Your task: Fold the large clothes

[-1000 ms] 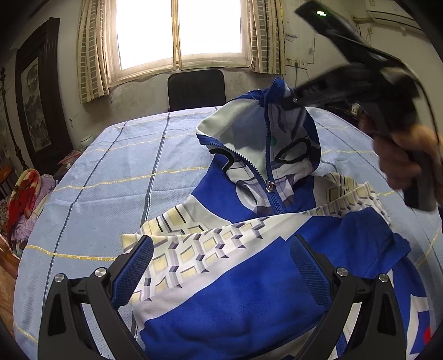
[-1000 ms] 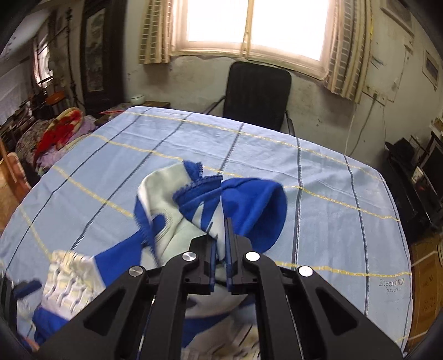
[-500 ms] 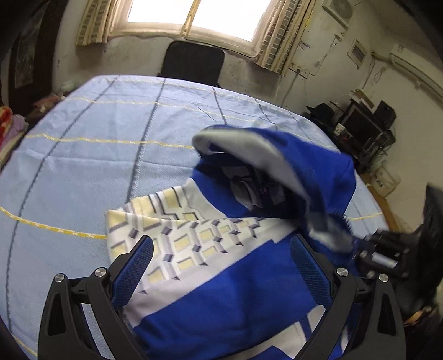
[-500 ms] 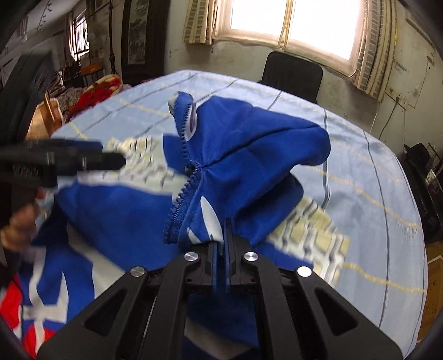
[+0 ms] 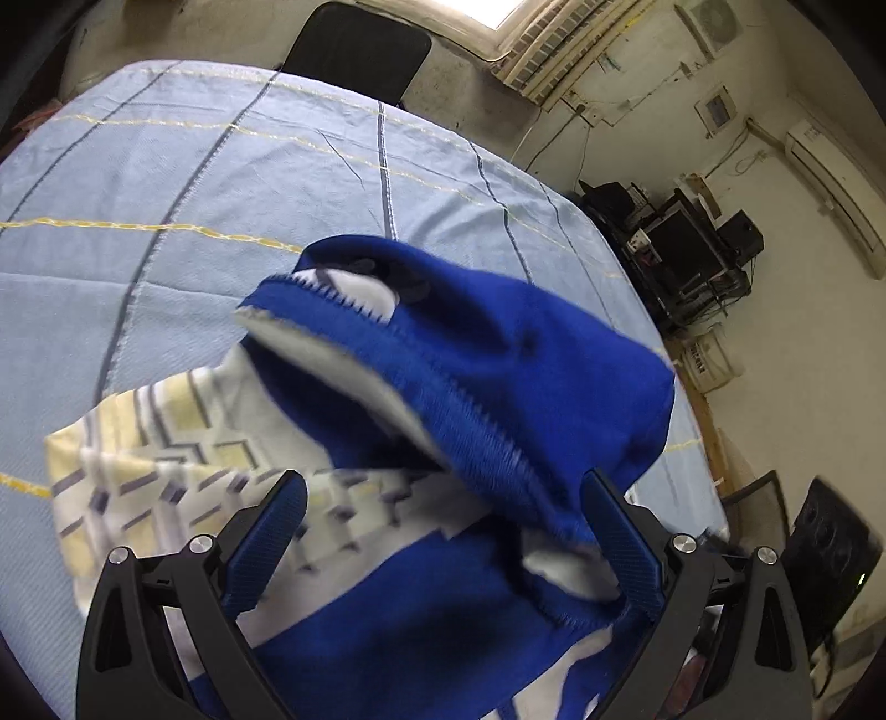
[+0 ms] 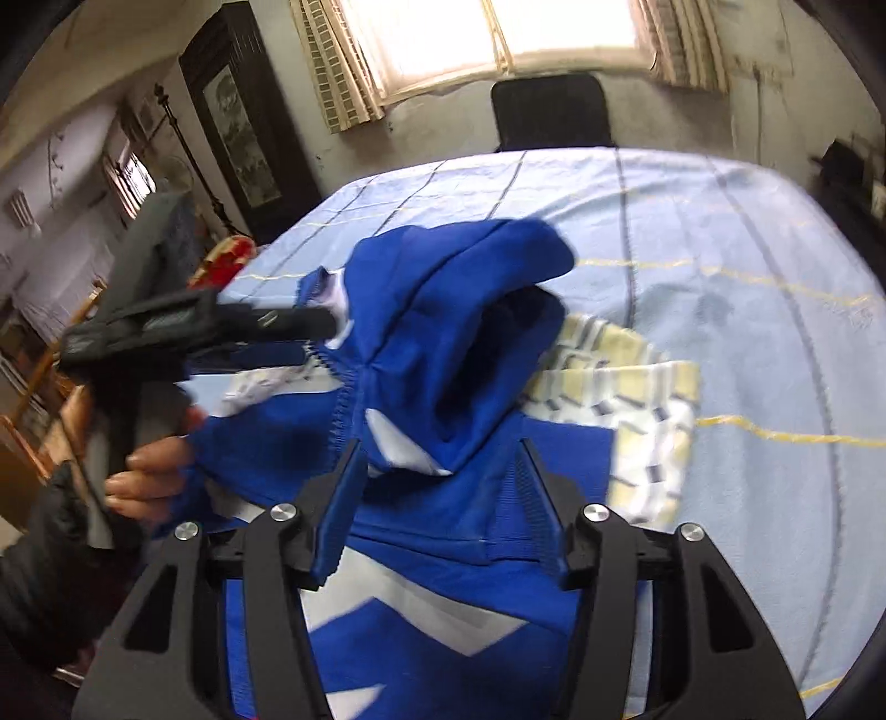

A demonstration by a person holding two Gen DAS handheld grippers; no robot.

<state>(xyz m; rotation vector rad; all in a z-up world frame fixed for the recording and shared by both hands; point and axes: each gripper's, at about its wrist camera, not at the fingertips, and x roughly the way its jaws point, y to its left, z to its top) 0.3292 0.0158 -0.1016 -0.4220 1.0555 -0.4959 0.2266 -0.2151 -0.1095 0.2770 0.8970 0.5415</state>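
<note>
I am looking along my left hand-held gripper, and its two blue fingers are standing wide apart with nothing between them. Right in front of it the blue hooded jacket is lying on the tabletop, which is covered by a light blue cloth with dark and yellow lines. The hood is flopped over the body of the jacket, and I can see its white lining and the zipper teeth running along its edge. A sleeve with a yellow and white block pattern is sticking out to the left, flat on the cloth.

My right hand-held gripper is spread open too, and it is not pinching anything. The jacket is lying just ahead of its fingers, with the hood bunched up in a soft lump. The patterned sleeve is showing on the right side in this view. On the left I can see the other hand-held gripper from the side, with the hand wrapped around its handle and its tip close to the hood.

A black chair is standing at the far side of the tabletop, under a bright window.
</note>
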